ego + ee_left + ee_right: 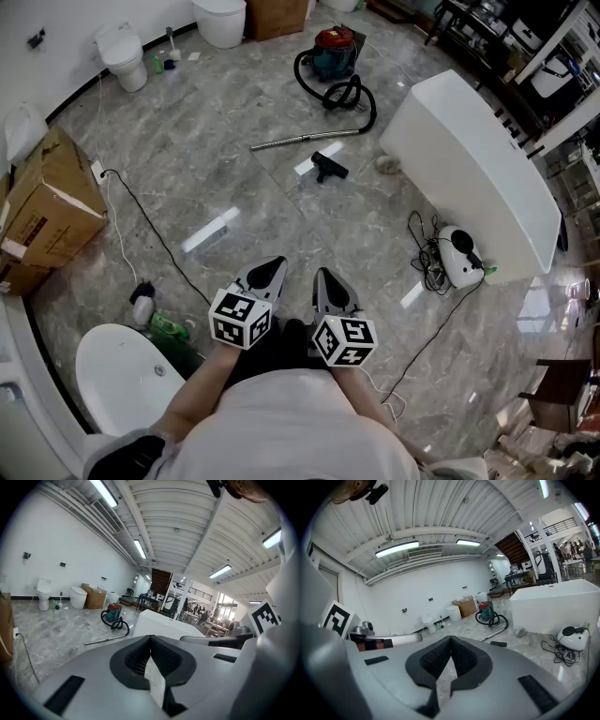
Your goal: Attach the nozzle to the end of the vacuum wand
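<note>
1. L gripper [266,274]: jaws pressed together, nothing between pads. Held low, close in front of body, tips fwd and slightly down.
2. R gripper [324,281]: same state, jaws closed tight, empty. Side by side w/ L gripper, narrow gap between.
3. Black nozzle [329,167]: flat on grey marble floor [234,178], well ahead of both grippers, touching neither. Roughly in line w/ R gripper's tips. Also seen in right gripper view, small, beyond jaw tips.
4. Metal vacuum wand [305,140]: lying on floor just beyond nozzle, near it, not joined. Free end toward left of head view, other end into black hose [349,95].
5. Hose coiled back to red-and-teal vacuum cleaner [335,49], farther off than wand.
6. White bathtub [469,159] right of nozzle, well apart from grippers.
7. Cardboard box [52,202] far left; white toilet [122,56] by back wall.
8. Black cable [155,230] across floor left of grippers, clear of nozzle.
</note>
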Tool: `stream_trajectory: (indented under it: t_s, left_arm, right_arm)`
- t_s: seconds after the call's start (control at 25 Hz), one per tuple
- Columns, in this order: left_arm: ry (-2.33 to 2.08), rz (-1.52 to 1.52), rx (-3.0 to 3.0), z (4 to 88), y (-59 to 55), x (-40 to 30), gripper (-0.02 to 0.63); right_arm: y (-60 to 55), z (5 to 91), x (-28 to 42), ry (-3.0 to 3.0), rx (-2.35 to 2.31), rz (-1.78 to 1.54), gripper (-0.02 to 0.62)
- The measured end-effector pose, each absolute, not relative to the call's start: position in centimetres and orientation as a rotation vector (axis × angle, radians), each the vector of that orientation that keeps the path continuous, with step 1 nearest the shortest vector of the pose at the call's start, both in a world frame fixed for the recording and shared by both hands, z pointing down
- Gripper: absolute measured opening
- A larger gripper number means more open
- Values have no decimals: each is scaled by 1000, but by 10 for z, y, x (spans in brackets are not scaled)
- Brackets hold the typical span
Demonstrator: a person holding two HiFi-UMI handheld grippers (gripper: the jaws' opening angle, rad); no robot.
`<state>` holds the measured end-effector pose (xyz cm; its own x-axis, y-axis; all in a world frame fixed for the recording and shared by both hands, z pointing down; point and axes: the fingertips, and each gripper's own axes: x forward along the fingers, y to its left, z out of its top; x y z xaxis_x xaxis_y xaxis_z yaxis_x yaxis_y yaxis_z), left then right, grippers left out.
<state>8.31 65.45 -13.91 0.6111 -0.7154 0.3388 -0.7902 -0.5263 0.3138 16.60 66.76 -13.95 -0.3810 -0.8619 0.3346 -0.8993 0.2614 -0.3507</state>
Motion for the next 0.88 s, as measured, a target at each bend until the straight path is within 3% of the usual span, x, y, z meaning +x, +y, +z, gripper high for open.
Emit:
stream_trajectory:
  t_s: [0.88]
  left_arm:
    - [-1218, 225, 2378, -136, 661, 76, 8]
  right_arm:
    - [666, -137, 170, -2441, 1724, 797, 15]
